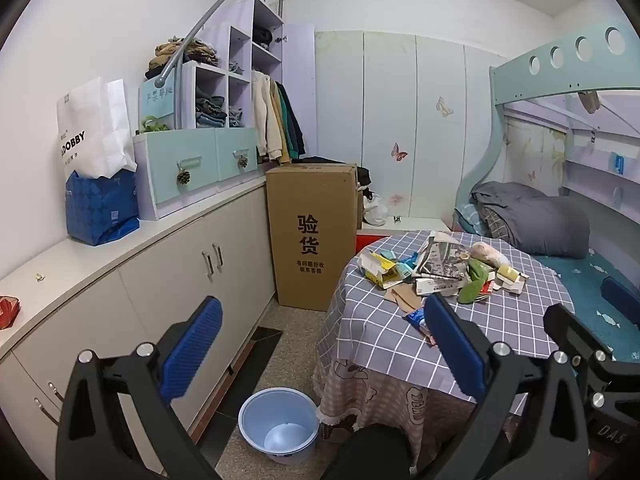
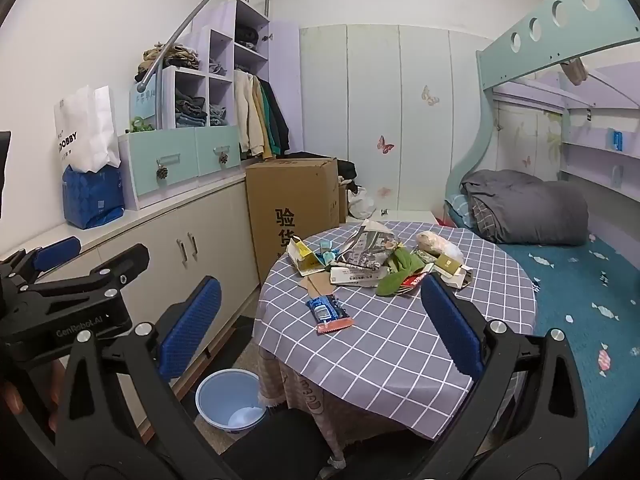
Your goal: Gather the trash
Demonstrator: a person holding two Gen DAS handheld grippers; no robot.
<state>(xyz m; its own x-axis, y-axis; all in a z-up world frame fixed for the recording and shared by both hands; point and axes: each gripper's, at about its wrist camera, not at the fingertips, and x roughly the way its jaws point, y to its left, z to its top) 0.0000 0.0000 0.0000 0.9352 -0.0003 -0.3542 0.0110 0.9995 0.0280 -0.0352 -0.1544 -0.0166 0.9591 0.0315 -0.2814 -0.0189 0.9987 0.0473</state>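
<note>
- Left gripper [image 1: 322, 350] held level above the floor beside the round counter [image 1: 500, 320], fingers spread wide, gripping nothing.
- Right gripper [image 2: 320, 332] raised over the counter's near edge, fingers wide apart, empty.
- Trash [image 2: 372, 264] heaped mid-counter; blue wrapper [image 2: 329, 313] nearer; bin [image 1: 279, 424] on the floor.

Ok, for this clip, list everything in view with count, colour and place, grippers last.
round table: one, grey checked cloth, centre
trash pile: several cartons, papers and a green wrapper, on the far half of the table
snack wrapper: one, blue and red, alone on the table's near side
bin: one, light blue, on the floor left of the table
cardboard box: one, brown, upright against the cabinets
paper bag: one, white, on the counter
bunk bed: one, teal, right of the table
left gripper: blue pads, open, holding nothing
right gripper: blue pads, open, holding nothing
</note>
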